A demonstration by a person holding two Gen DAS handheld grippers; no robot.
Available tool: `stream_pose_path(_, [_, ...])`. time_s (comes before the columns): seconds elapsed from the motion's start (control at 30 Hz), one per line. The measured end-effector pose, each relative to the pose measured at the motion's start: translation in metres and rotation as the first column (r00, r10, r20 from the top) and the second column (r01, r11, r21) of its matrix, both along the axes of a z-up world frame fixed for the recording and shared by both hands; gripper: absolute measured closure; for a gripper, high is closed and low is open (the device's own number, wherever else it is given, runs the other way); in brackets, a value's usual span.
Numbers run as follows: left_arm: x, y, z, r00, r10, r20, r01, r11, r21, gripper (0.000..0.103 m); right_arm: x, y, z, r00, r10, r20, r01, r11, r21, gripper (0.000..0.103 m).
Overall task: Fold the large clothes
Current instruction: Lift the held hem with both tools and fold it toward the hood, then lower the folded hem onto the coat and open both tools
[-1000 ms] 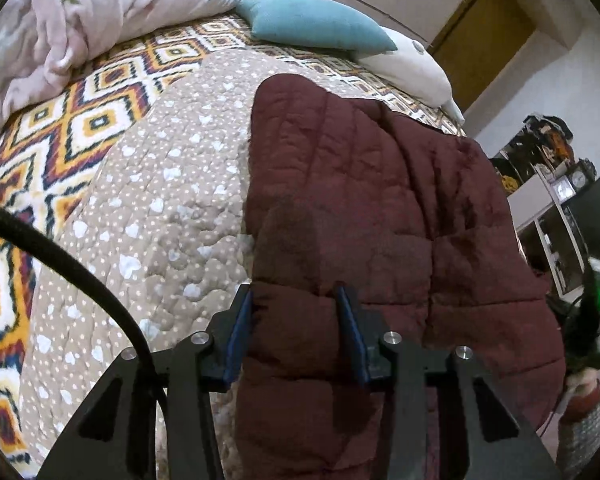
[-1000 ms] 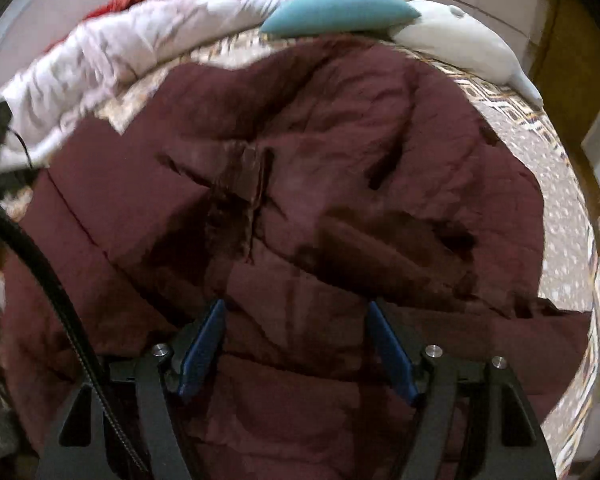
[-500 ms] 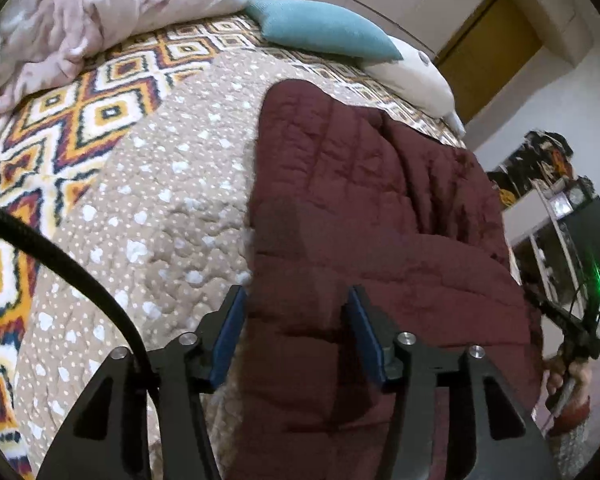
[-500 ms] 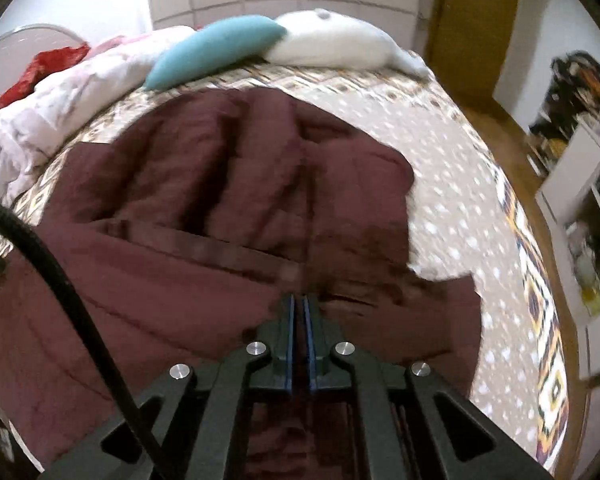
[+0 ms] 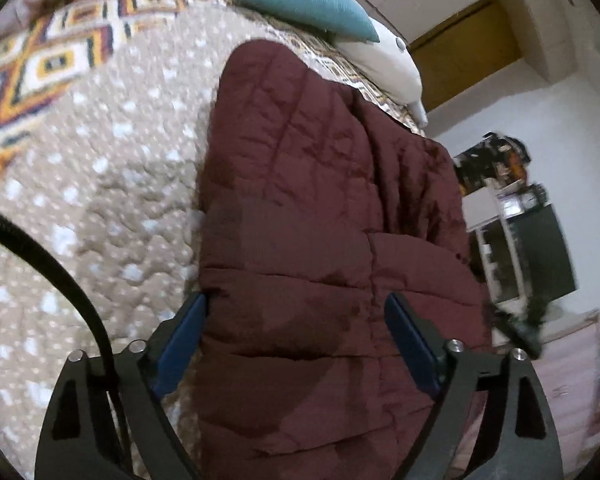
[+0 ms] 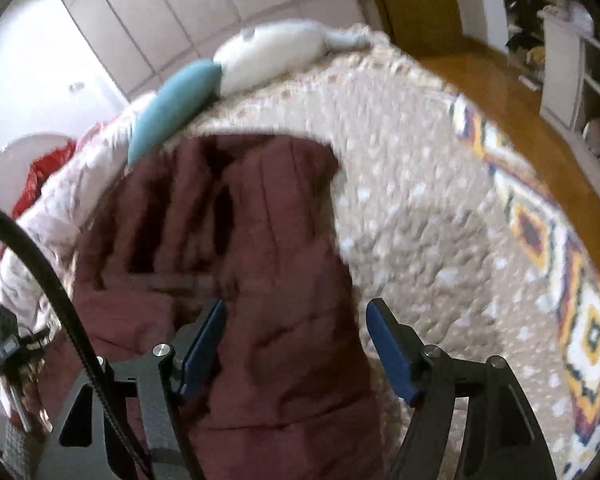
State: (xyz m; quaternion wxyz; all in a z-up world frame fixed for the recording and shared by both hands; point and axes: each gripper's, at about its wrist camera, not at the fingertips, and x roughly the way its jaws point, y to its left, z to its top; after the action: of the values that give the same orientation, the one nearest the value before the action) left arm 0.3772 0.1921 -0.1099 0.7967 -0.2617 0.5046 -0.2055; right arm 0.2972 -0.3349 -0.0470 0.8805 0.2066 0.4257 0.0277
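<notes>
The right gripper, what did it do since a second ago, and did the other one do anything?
The right gripper was open over the maroon quilted jacket, pinched shut half a second ago, and has opened again, letting go, with the jacket now folded narrower. The left gripper opened wider above it. The teal pillow, white pillow and bedspread stayed put.

No readable text, label, brand, number or sign is found in either wrist view; the cluttered white shelf unit [image 5: 512,240] at 3 o'clock in the left view is too blurred for lettering to be made out.
</notes>
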Motion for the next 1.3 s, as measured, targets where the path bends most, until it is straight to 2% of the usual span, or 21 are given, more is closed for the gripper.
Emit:
stream_pose_path(0.07, [0.002, -0.001, -0.003, 1.000, 0.002, -0.015, -0.002, 1.000, -0.008, 0.015, 0.008, 0.005, -0.013, 0.998, 0.049, -0.032, -0.048, 0.999, 0.007, 0.023])
stream_pose_path(0.1, [0.001, -0.005, -0.002, 1.000, -0.006, -0.007, 0.006, 1.000, 0.012, 0.015, 0.006, 0.004, -0.015, 0.998, 0.051, -0.037, -0.052, 0.998, -0.019, 0.022])
stream_pose_path(0.17, [-0.004, -0.016, 0.003, 0.999, -0.025, 0.032, 0.021, 0.995, 0.096, 0.018, 0.002, 0.006, -0.015, 0.997, 0.066, -0.031, -0.068, 0.996, -0.053, 0.022])
stream_pose_path(0.23, [-0.009, -0.032, 0.007, 0.998, -0.041, 0.052, 0.028, 0.973, 0.228, 0.033, -0.004, 0.003, -0.012, 0.996, 0.078, -0.037, -0.081, 0.993, -0.083, 0.023])
stream_pose_path(0.27, [-0.011, -0.041, 0.008, 0.997, -0.045, 0.060, 0.024, 0.948, 0.318, 0.047, -0.007, 0.003, -0.012, 0.995, 0.086, -0.042, -0.090, 0.991, -0.100, 0.025])
stream_pose_path(0.3, [-0.015, -0.047, 0.010, 0.996, -0.049, 0.074, 0.017, 0.924, 0.381, 0.054, -0.013, -0.001, -0.010, 0.995, 0.089, -0.053, -0.096, 0.987, -0.128, 0.033])
stream_pose_path(0.33, [-0.018, -0.050, 0.013, 0.995, -0.042, 0.092, 0.000, 0.911, 0.413, 0.057, -0.015, -0.003, -0.012, 0.994, 0.084, -0.063, -0.092, 0.985, -0.148, 0.037])
stream_pose_path(0.37, [-0.023, -0.051, 0.017, 0.993, -0.023, 0.112, -0.028, 0.900, 0.434, 0.062, -0.020, -0.006, -0.011, 0.994, 0.079, -0.070, -0.089, 0.982, -0.164, 0.047])
stream_pose_path(0.4, [-0.029, -0.050, 0.022, 0.992, 0.000, 0.130, -0.057, 0.898, 0.436, 0.066, -0.028, -0.012, -0.008, 0.995, 0.066, -0.070, -0.078, 0.980, -0.180, 0.059])
stream_pose_path(0.5, [-0.051, -0.041, 0.043, 0.980, 0.048, 0.194, -0.128, 0.897, 0.424, 0.072, -0.061, -0.030, 0.012, 0.998, 0.035, -0.047, -0.044, 0.978, -0.206, 0.075])
stream_pose_path(0.57, [-0.066, -0.032, 0.059, 0.970, 0.066, 0.232, -0.158, 0.903, 0.401, 0.074, -0.081, -0.034, 0.028, 0.999, 0.029, -0.022, -0.034, 0.970, -0.239, 0.078])
stream_pose_path(0.7, [-0.088, -0.016, 0.110, 0.939, 0.117, 0.324, -0.224, 0.922, 0.316, 0.078, -0.137, -0.052, 0.079, 0.995, 0.036, 0.096, -0.008, 0.959, -0.282, 0.080])
stream_pose_path(0.83, [-0.075, -0.016, 0.156, 0.907, 0.161, 0.388, -0.284, 0.916, 0.283, 0.078, -0.172, -0.065, 0.136, 0.974, 0.038, 0.222, 0.026, 0.961, -0.277, 0.081])
stream_pose_path(0.93, [-0.046, -0.020, 0.188, 0.889, 0.178, 0.422, -0.316, 0.905, 0.284, 0.078, -0.179, -0.081, 0.180, 0.952, 0.020, 0.306, 0.072, 0.956, -0.286, 0.081])
stream_pose_path(1.07, [0.014, -0.037, 0.214, 0.880, 0.183, 0.439, -0.350, 0.875, 0.336, 0.077, -0.160, -0.108, 0.214, 0.940, -0.019, 0.341, 0.127, 0.946, -0.297, 0.081])
stream_pose_path(1.17, [0.060, -0.052, 0.216, 0.882, 0.168, 0.440, -0.357, 0.848, 0.392, 0.077, -0.136, -0.137, 0.219, 0.940, -0.053, 0.338, 0.158, 0.943, -0.293, 0.081])
stream_pose_path(1.3, [0.118, -0.079, 0.193, 0.890, 0.138, 0.435, -0.361, 0.798, 0.483, 0.077, -0.093, -0.167, 0.201, 0.949, -0.095, 0.300, 0.178, 0.949, -0.261, 0.081])
